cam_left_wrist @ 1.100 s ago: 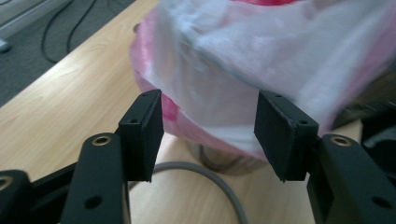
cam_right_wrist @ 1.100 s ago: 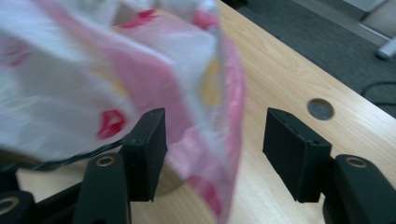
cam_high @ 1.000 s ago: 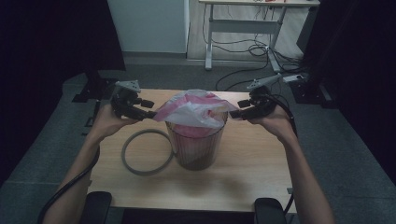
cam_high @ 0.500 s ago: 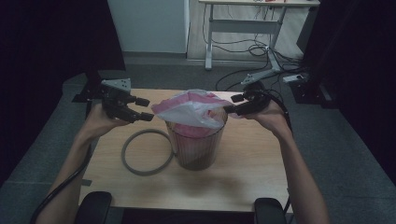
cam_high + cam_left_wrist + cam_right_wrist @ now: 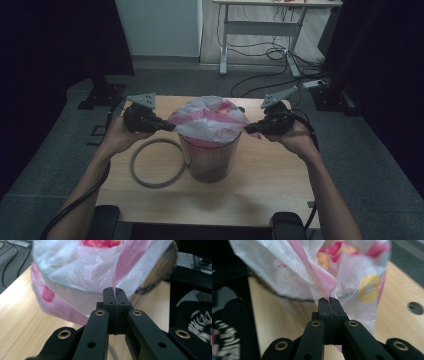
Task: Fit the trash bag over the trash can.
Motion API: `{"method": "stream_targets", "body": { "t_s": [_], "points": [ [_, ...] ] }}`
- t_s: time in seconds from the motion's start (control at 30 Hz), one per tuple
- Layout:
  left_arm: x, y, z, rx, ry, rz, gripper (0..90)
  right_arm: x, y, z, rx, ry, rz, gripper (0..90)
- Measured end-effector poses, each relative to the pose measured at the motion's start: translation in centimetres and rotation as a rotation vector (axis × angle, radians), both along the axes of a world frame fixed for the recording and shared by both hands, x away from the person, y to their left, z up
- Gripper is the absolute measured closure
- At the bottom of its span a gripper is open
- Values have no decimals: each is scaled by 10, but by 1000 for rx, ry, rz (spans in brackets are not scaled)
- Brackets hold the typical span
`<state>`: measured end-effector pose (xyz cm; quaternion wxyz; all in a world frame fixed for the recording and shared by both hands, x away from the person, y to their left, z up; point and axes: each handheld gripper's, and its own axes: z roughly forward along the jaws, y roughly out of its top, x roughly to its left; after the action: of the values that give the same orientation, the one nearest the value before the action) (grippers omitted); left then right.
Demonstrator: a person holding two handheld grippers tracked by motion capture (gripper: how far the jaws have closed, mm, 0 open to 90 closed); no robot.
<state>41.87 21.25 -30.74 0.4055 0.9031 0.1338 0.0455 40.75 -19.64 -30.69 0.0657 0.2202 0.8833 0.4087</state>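
Observation:
A round brown bin (image 5: 210,162) stands mid-table, lined with a pink-and-white plastic bag (image 5: 207,120) that bulges over its rim. My left gripper (image 5: 170,128) meets the bag's left edge and my right gripper (image 5: 248,129) its right edge. In the left gripper view the gripper (image 5: 115,290) is shut on a pink fold of the bag (image 5: 82,267), with the bin's rim (image 5: 160,270) behind. In the right gripper view the gripper (image 5: 328,300) pinches a pink crease of the bag (image 5: 352,267). Both pairs of jaws have just been closing, with bag film between them.
A grey ring (image 5: 155,162) lies flat on the wooden table (image 5: 270,175), left of the bin and under my left forearm. A hole (image 5: 415,308) is in the tabletop. A white desk (image 5: 260,25) with cables stands behind, and dark stands flank the table.
Half a second ago both grippers stood open and a little away from the bag. They have since moved inward to the bag's edges and shut on the film.

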Motion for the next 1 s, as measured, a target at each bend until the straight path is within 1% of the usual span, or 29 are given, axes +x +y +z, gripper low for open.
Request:
{"method": "stream_targets", "body": {
  "t_s": [0.07, 0.1, 0.13, 0.17, 0.2, 0.27, 0.3, 0.33, 0.37, 0.4, 0.43, 0.47, 0.5, 0.53, 0.57, 0.6, 0.63, 0.67, 0.7, 0.73, 0.77, 0.8, 0.87, 0.9, 0.93, 0.97, 1.0],
  "points": [
    [-8, 1, -8, 0, 0, -18, 891, -5, 1, -6, 9, 11, 19, 886],
    [-8, 1, -8, 0, 0, -18, 892, -5, 1, -6, 9, 11, 19, 886],
    [-12, 0, -15, 2, 4, -31, 892, -9, 4, -13, 13, 21, 44, 887],
    [-12, 0, -15, 2, 4, -31, 892, -9, 4, -13, 13, 21, 44, 887],
    [-13, -1, -19, 3, 7, -37, 892, -12, 7, -19, 9, 33, 60, 887],
    [-13, -4, -28, 23, 9, -45, 893, -14, 9, -24, -9, 37, 73, 887],
    [-13, -4, -28, 23, 9, -45, 893, -14, 9, -24, -9, 37, 73, 887],
    [-12, -6, -34, 32, 13, -52, 893, -15, 12, -30, -40, 40, 80, 887],
    [-12, -7, -38, 30, 19, -60, 893, -16, 13, -33, -45, 44, 81, 888],
    [-12, -7, -38, 30, 19, -60, 893, -16, 13, -33, -45, 44, 81, 888],
    [-12, -9, -43, 30, 27, -73, 893, -16, 16, -39, -41, 57, 94, 888],
    [-12, -10, -47, 29, 36, -78, 893, -16, 18, -42, -47, 63, 97, 889],
    [-12, -10, -47, 29, 36, -78, 893, -16, 18, -42, -47, 63, 97, 889],
    [-12, -11, -50, 33, 37, -81, 893, -16, 20, -47, -52, 70, 99, 889],
    [-12, -12, -53, 51, 37, -80, 893, -16, 22, -51, -60, 78, 105, 889],
    [-12, -14, -60, 59, 46, -82, 893, -16, 27, -62, -73, 95, 105, 889],
    [-12, -14, -60, 59, 46, -82, 893, -16, 27, -62, -73, 95, 105, 889],
    [-11, -14, -66, 59, 59, -81, 894, -16, 30, -70, -74, 106, 109, 889],
    [-11, -14, -66, 59, 59, -81, 893, -16, 30, -70, -74, 106, 109, 889],
    [-9, -15, -73, 79, 62, -67, 893, -16, 34, -79, -95, 108, 98, 889],
    [-8, -15, -78, 77, 68, -58, 893, -16, 35, -84, -124, 104, 86, 889],
    [-6, -14, -82, 68, 77, -48, 893, -15, 36, -89, -135, 101, 75, 888],
    [-2, -11, -90, 54, 91, -28, 893, -14, 35, -98, -116, 104, 59, 888],
    [-2, -11, -90, 54, 91, -28, 893, -14, 35, -98, -116, 104, 59, 888],
    [1, -9, -98, 34, 107, -10, 892, -12, 32, -107, -112, 102, 24, 888],
    [1, -9, -98, 34, 107, -10, 893, -12, 32, -107, -112, 102, 24, 888],
    [3, -8, -104, 23, 114, 0, 893, -12, 32, -110, -108, 103, 14, 888]
  ]
}}
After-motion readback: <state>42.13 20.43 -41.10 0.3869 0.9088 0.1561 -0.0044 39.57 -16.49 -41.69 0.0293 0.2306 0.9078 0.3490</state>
